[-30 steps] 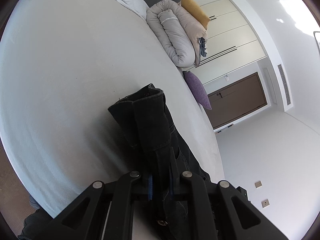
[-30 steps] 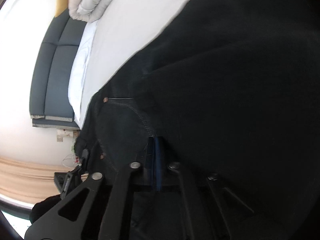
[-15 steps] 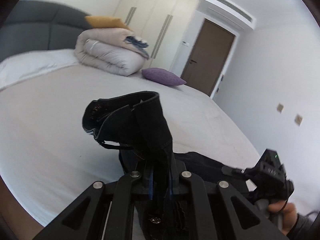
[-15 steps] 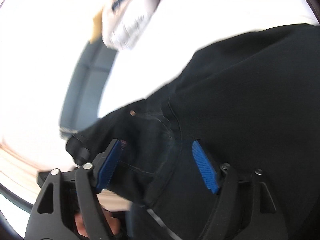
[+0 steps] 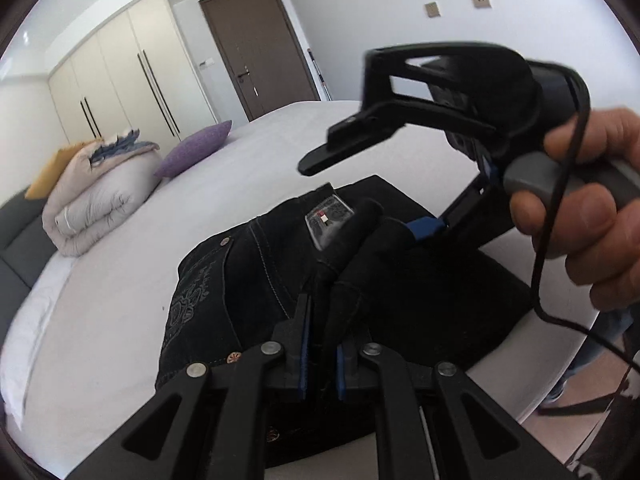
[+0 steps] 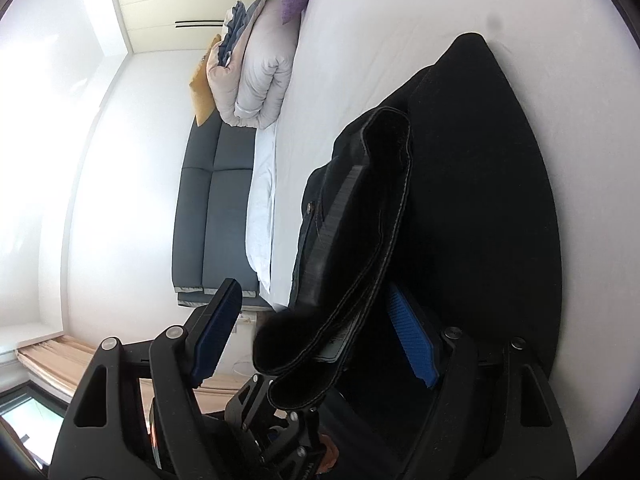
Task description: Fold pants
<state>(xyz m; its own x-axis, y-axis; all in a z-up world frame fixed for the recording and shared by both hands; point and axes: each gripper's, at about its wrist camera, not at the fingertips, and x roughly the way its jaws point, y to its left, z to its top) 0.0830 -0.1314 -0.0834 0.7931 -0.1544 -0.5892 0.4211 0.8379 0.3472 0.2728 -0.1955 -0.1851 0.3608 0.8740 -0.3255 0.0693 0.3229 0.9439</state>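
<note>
Black pants point(image 5: 248, 280) lie folded on the white bed point(image 5: 280, 152) near its corner, the waist with rivets and a label facing up. My left gripper point(image 5: 320, 336) is shut on a bunched fold of the pants cloth. My right gripper point(image 5: 384, 184) shows in the left wrist view, open, held by a hand just above the pants. In the right wrist view the right gripper point(image 6: 316, 332) is open, its blue pads apart, with a raised loop of the pants point(image 6: 372, 216) between them, not pinched.
A rolled grey duvet point(image 5: 100, 196), an orange cushion point(image 5: 44, 172) and a purple pillow point(image 5: 196, 148) sit at the head of the bed. A grey headboard point(image 6: 216, 216), wardrobes point(image 5: 120, 80) and a brown door point(image 5: 256, 40) stand beyond. The bed edge is at the right.
My right gripper has opened and let go of the pants, then lifted above them. My left gripper has swung round with the cloth still held, and the pants now lie folded over.
</note>
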